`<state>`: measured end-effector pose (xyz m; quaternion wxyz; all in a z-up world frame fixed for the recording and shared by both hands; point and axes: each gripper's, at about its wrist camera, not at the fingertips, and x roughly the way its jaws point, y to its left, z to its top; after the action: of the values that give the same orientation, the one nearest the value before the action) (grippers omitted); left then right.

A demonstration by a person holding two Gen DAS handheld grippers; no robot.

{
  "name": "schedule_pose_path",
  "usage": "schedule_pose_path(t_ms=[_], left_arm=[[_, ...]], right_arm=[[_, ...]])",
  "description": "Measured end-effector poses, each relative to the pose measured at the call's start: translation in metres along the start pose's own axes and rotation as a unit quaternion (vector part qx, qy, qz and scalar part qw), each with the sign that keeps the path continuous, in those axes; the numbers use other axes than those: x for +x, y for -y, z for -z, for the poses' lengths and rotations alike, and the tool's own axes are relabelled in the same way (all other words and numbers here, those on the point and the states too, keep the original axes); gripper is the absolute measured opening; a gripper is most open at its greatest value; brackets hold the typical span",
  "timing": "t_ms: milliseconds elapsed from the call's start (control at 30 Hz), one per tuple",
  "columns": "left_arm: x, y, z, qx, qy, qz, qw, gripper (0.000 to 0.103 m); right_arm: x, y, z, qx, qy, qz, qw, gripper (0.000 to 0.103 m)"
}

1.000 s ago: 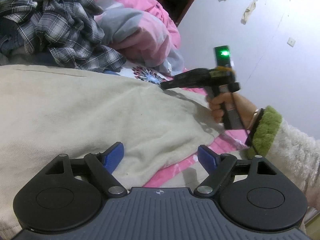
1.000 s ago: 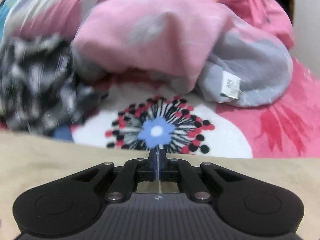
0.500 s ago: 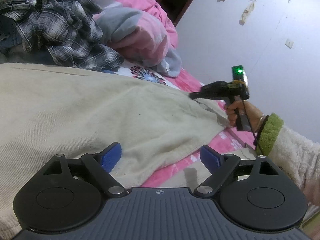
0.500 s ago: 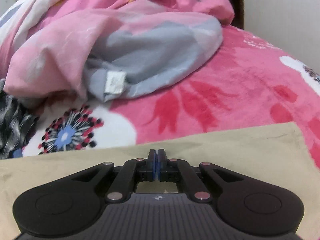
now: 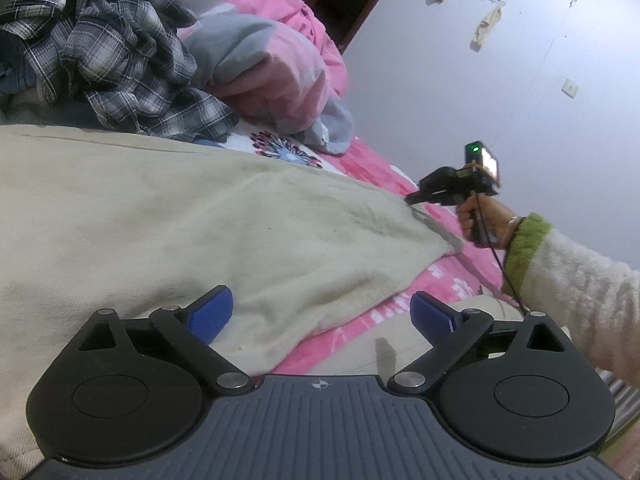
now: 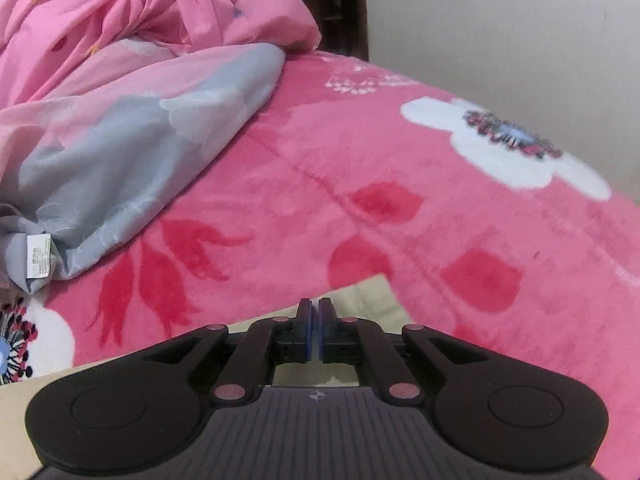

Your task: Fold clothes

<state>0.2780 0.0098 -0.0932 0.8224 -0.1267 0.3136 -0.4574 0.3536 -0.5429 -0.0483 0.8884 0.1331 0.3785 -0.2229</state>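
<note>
A beige garment (image 5: pixel 168 216) lies spread flat on the pink bed. My left gripper (image 5: pixel 322 308) hovers over its near edge, jaws opening wide, blue pads (image 5: pixel 212 312) clear of the cloth with nothing pinched. In the left wrist view my right gripper (image 5: pixel 412 200), held in a hand with a fuzzy white sleeve, points down at the garment's far right corner. From the right wrist view the right gripper (image 6: pixel 314 308) is shut, with that beige corner (image 6: pixel 372 296) just under and beyond its tips. No cloth shows between its pads.
A crumpled plaid shirt (image 5: pixel 104 52) and a pink-and-grey quilt (image 5: pixel 260 68) are heaped at the far side of the bed. The pink floral blanket (image 6: pixel 400 200) stretches past the garment's corner. A pale wall (image 5: pixel 500 100) borders the bed on the right.
My right gripper slid rightward along the garment's far edge to its corner, staying shut. The left gripper's jaws spread wider while the hand stayed put.
</note>
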Motion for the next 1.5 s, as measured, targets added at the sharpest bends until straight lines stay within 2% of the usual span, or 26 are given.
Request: schedule_pose_path(t_ms=[33, 67, 133, 200, 233, 367, 467, 533, 633, 700, 833, 933, 967, 1000, 1067, 1100, 1167, 1200, 1300, 1367, 1467, 1500], left_arm=[[0.0, 0.0, 0.0, 0.001, 0.0, -0.001, 1.0, 0.097], [0.0, 0.0, 0.0, 0.001, 0.0, -0.001, 1.0, 0.098], [0.001, 0.001, 0.001, 0.003, -0.001, -0.002, 1.0, 0.098], [0.001, 0.001, 0.0, 0.004, -0.001, -0.001, 1.0, 0.099], [0.001, 0.001, 0.0, 0.004, -0.001, 0.0, 1.0, 0.099], [0.001, 0.0, 0.0, 0.003, -0.001, 0.0, 1.0, 0.099], [-0.001, 0.003, -0.002, 0.004, 0.0, -0.006, 1.0, 0.099], [-0.003, 0.013, -0.006, 0.02, 0.0, -0.027, 0.9994, 0.099], [-0.003, 0.044, -0.013, 0.059, 0.001, -0.031, 0.9978, 0.099], [0.007, 0.067, -0.016, 0.087, -0.012, -0.036, 0.9955, 0.099], [0.037, 0.087, -0.004, 0.112, -0.061, -0.096, 0.9871, 0.097], [0.052, 0.096, 0.009, 0.124, -0.093, -0.134, 0.9787, 0.098], [0.051, 0.099, 0.01, 0.121, -0.095, -0.138, 0.9785, 0.098], [0.049, 0.1, 0.011, 0.118, -0.095, -0.136, 0.9791, 0.098], [0.046, 0.102, 0.012, 0.116, -0.096, -0.134, 0.9794, 0.098], [0.045, 0.103, 0.014, 0.118, -0.098, -0.134, 0.979, 0.098], [0.04, 0.107, 0.009, 0.117, -0.094, -0.126, 0.9806, 0.098], [0.037, 0.108, 0.006, 0.116, -0.093, -0.122, 0.9813, 0.098], [0.035, 0.114, -0.004, 0.109, -0.051, -0.111, 0.9865, 0.099], [0.043, 0.109, -0.006, 0.088, -0.042, -0.127, 0.9871, 0.102], [0.055, 0.106, 0.002, 0.08, -0.074, -0.16, 0.9811, 0.101], [0.059, 0.105, 0.005, 0.078, -0.085, -0.171, 0.9785, 0.101]], right_arm=[[-0.011, -0.003, 0.002, -0.009, 0.002, -0.005, 1.0, 0.002], [-0.027, -0.005, 0.007, -0.018, 0.007, -0.035, 0.999, 0.002], [-0.061, -0.013, 0.023, -0.04, -0.001, -0.112, 0.993, 0.002], [-0.084, -0.024, 0.046, -0.066, -0.033, -0.181, 0.981, 0.002], [-0.086, -0.028, 0.06, -0.081, -0.045, -0.19, 0.977, 0.003], [-0.073, -0.032, 0.106, -0.132, -0.055, -0.169, 0.975, 0.0], [-0.099, -0.025, 0.103, -0.08, -0.058, -0.186, 0.978, 0.003], [-0.122, -0.024, 0.102, -0.059, -0.056, -0.2, 0.976, 0.004], [-0.173, -0.025, 0.113, -0.07, -0.026, -0.242, 0.967, 0.004], [-0.193, -0.031, 0.12, -0.081, -0.012, -0.263, 0.961, 0.004], [-0.194, -0.076, 0.128, -0.129, 0.002, -0.292, 0.948, 0.004], [-0.179, -0.12, 0.142, -0.158, -0.013, -0.342, 0.926, 0.004], [-0.169, -0.135, 0.148, -0.171, -0.018, -0.349, 0.921, 0.004], [-0.156, -0.148, 0.155, -0.19, -0.023, -0.339, 0.921, 0.004], [-0.126, -0.159, 0.169, -0.217, -0.049, -0.294, 0.93, 0.001], [-0.116, -0.159, 0.172, -0.216, -0.062, -0.28, 0.933, 0.001], [-0.124, -0.147, 0.161, -0.177, -0.071, -0.28, 0.941, 0.002], [-0.129, -0.142, 0.158, -0.168, -0.069, -0.276, 0.944, 0.003], [-0.157, -0.141, 0.157, -0.2, -0.014, -0.262, 0.944, 0.004], [-0.159, -0.14, 0.158, -0.193, -0.007, -0.264, 0.945, 0.004], [-0.13, -0.14, 0.172, -0.195, -0.04, -0.221, 0.955, 0.003], [-0.129, -0.136, 0.174, -0.181, -0.038, -0.227, 0.956, 0.003]])
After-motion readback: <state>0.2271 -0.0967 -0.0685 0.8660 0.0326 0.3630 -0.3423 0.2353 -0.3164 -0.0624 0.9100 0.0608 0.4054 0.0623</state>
